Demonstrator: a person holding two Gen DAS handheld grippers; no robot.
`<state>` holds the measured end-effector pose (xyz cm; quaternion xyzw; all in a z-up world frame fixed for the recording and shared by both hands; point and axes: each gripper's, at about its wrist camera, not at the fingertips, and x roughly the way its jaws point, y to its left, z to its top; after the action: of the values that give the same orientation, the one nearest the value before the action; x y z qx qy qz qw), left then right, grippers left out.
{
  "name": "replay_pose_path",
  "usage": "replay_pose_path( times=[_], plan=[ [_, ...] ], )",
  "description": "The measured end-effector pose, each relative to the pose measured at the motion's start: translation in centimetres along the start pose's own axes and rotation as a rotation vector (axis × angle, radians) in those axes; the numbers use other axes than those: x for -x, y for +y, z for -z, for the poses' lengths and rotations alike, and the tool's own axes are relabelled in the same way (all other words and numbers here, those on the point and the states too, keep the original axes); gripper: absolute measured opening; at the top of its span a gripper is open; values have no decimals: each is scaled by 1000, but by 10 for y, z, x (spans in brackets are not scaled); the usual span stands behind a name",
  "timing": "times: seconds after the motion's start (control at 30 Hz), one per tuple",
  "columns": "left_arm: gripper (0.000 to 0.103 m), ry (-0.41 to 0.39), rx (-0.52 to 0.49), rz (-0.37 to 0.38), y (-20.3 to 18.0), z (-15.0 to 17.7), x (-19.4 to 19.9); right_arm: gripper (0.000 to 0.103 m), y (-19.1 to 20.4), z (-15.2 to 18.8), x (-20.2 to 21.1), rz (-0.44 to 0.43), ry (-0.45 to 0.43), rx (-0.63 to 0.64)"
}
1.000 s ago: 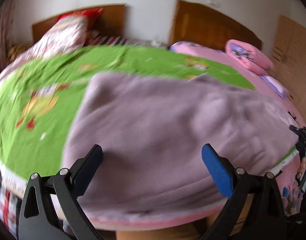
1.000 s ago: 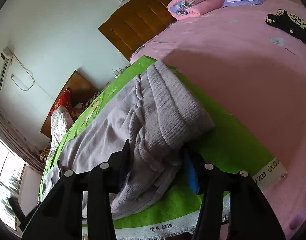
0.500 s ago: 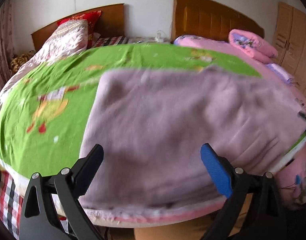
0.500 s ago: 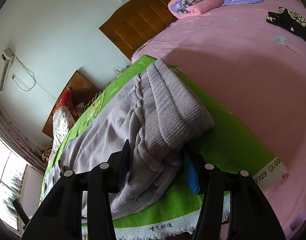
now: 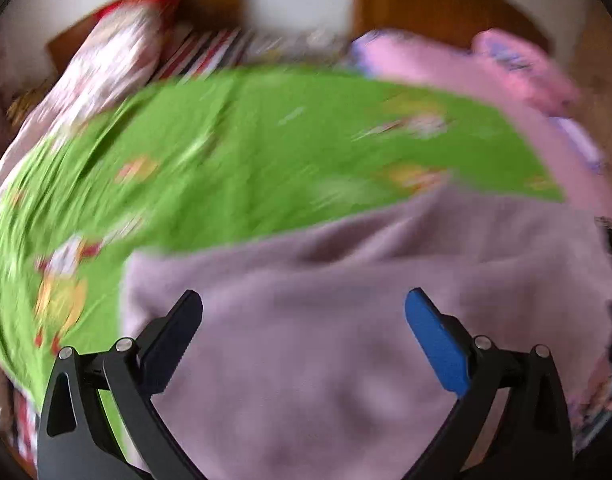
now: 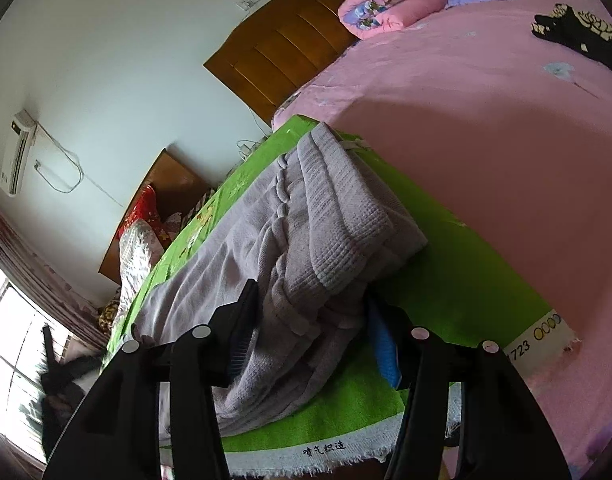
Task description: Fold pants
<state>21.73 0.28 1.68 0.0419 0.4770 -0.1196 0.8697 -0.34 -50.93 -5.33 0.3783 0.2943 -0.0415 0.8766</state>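
Observation:
The lilac-grey knit pants (image 5: 346, 320) lie spread on a green cartoon-print mat (image 5: 226, 140) on the bed. My left gripper (image 5: 302, 320) is open and empty, hovering over the pants near the bed's front edge; this view is blurred by motion. In the right wrist view the pants (image 6: 306, 220) show a ribbed waistband end bunched up. My right gripper (image 6: 310, 320) has its jaws around that bunched end, with cloth filling the gap; they look partly closed and I cannot tell if they grip it.
The pink bedsheet (image 6: 486, 120) spreads to the right with rolled pink quilts (image 6: 394, 4) and a black patterned garment (image 6: 578, 32). Wooden headboards (image 6: 282, 52) stand against the wall. A second bed with a red pillow (image 6: 142, 208) lies to the left. The mat's fringed edge (image 6: 326, 452) hangs over the bed front.
The left gripper has swung, so the pants now sit lower and further right in its blurred view. The right gripper has stayed around the waistband end.

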Motion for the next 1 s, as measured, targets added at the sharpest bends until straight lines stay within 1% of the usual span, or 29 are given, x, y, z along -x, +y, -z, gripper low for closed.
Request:
replay_pose_path(
  times=[0.07, 0.1, 0.13, 0.17, 0.23, 0.27, 0.33, 0.37, 0.43, 0.47, 0.5, 0.57, 0.6, 0.67, 0.7, 0.73, 0.8, 0.83, 0.87, 0.9, 0.93, 1.0],
  plan=[
    [101, -37, -103, 62, -51, -12, 7, 54, 2, 1, -1, 18, 2, 12],
    [101, -50, -182, 105, -87, -18, 5, 55, 2, 1, 0, 25, 4, 9],
    [101, -49, -242, 136, -116, -22, -2, 55, 2, 0, 0, 25, 6, 4],
    [101, -22, -296, 177, -151, -27, -16, 55, 2, -1, 0, 24, 10, 0],
    [101, 29, -337, 254, -192, -34, -42, 56, 3, -3, -2, 49, 37, 5],
    [101, 55, -359, 274, -215, -37, -60, 56, 5, -3, -3, 57, 48, 17],
    [101, 42, -398, 227, -242, -38, -82, 56, 10, -3, -3, 83, 68, 88],
    [100, 44, -403, 206, -249, -40, -94, 55, 16, -2, -3, 111, 85, 163],
    [102, 99, -366, 211, -252, -43, -127, 55, 20, 0, -3, 132, 110, 239],
    [101, 95, -341, 210, -250, -43, -136, 55, 20, 0, -3, 129, 123, 261],
    [101, 71, -347, 196, -251, -44, -137, 55, 20, -1, -3, 123, 131, 274],
    [101, 84, -336, 190, -253, -47, -137, 55, 17, -1, -3, 100, 147, 291],
    [101, 94, -313, 192, -253, -50, -136, 55, 14, -1, -2, 83, 149, 292],
    [101, 98, -268, 216, -256, -54, -132, 55, 6, -1, 2, 36, 139, 265],
    [101, 92, -256, 241, -263, -54, -127, 56, 2, -1, 3, 12, 133, 240],
    [101, 86, -266, 241, -267, -56, -125, 56, -2, -2, 4, -9, 128, 214],
    [101, 59, -359, 181, -294, -46, -123, 56, -10, -5, 7, -49, 123, 148],
    [101, 35, -430, 125, -309, -37, -123, 57, -11, -6, 8, -54, 125, 129],
    [102, 14, -476, 79, -316, -30, -125, 59, -12, -7, 8, -61, 127, 108],
    [102, -24, -499, 47, -320, -25, -123, 65, -15, -8, 9, -81, 127, 65],
    [102, -25, -503, 34, -322, -25, -122, 68, -18, -9, 10, -99, 125, 30],
    [101, -35, -484, 20, -318, -27, -115, 71, -19, -11, 11, -105, 125, -15]
  ],
)
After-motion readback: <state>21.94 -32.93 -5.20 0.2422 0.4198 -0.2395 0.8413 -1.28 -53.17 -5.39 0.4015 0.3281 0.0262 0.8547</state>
